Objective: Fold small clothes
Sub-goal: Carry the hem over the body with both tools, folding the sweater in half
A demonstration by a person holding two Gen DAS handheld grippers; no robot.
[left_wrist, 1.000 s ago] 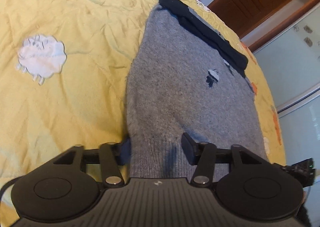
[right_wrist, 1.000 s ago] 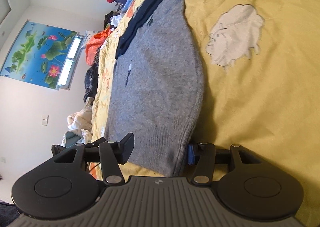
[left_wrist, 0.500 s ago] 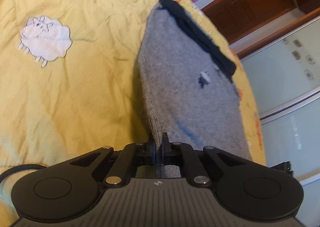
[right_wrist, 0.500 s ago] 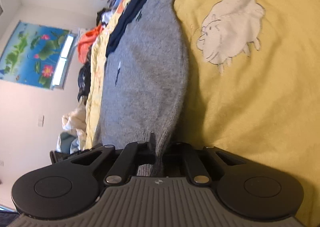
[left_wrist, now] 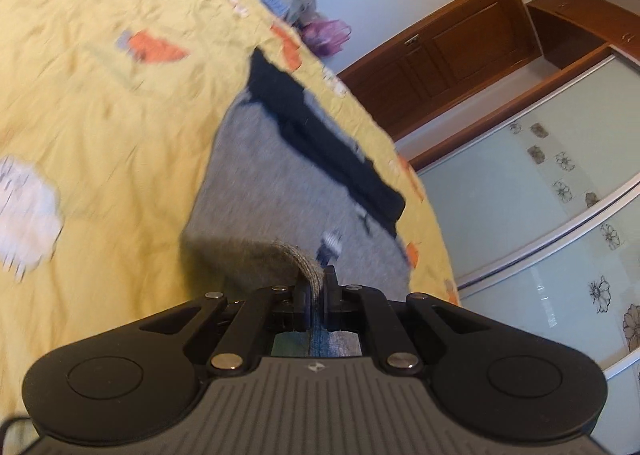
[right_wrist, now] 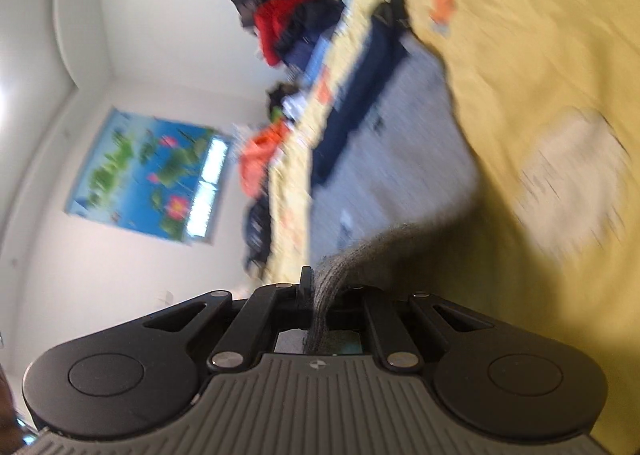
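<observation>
Grey knit garment on the yellow bedspread, hem pinched at both corners

The yellow bedspread (left_wrist: 100,103) (sheep and orange prints) carries the grey garment (left_wrist: 272,183), dark band at its far end; the left gripper (left_wrist: 316,295) and right gripper (right_wrist: 320,295) each clamp tight on its raised ribbed hem.

Grey knit sweater (left_wrist: 276,191) on the bed, near hem raised.
It lies flat along the bed's edge, its dark navy collar band (left_wrist: 320,147) at the far end; small motifs on it are blurred, perhaps embroidered.
</observation>
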